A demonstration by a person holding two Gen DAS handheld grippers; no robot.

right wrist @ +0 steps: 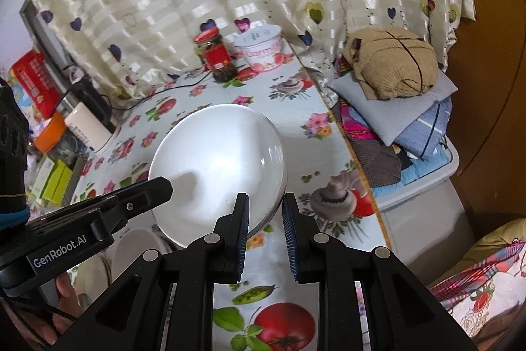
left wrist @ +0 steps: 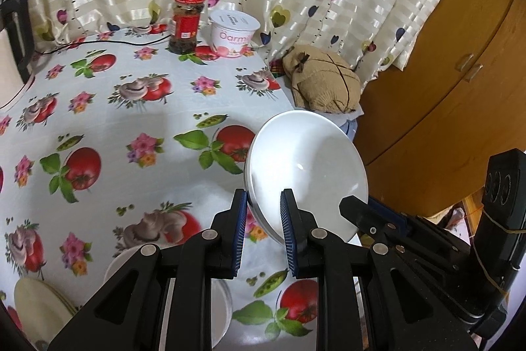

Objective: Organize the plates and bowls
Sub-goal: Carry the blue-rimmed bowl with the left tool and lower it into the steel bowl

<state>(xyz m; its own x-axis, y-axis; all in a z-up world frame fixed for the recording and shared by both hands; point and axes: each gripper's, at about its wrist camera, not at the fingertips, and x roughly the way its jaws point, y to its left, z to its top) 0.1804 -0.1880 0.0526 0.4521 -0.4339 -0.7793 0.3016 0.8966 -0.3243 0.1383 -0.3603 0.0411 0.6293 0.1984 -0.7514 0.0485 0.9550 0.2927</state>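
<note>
Left wrist view: a white bowl (left wrist: 305, 166) hangs tilted above a table (left wrist: 98, 107) covered in a tomato-print cloth. Both grippers carry it together. The left gripper (left wrist: 263, 213) is clamped on the bowl's near-left rim; the right gripper (left wrist: 353, 208) reaches in from the right and pinches the near-right rim. Right wrist view confirms this: the right gripper (right wrist: 264, 213) is clenched on the rim, with the left gripper (right wrist: 161, 186) coming in from the left. The bowl is clear of the cloth, so the step looks like a carry, mid-air.

More dishes (left wrist: 42, 305) lie at the near-left corner of the table, partly hidden. A jar (left wrist: 185, 22) and a tub (left wrist: 234, 33) stand at the far edge.

Next move, as a guess: bring the bowl level, lower it onto a matching stack, and loosen both grips together so it does not tip.
</note>
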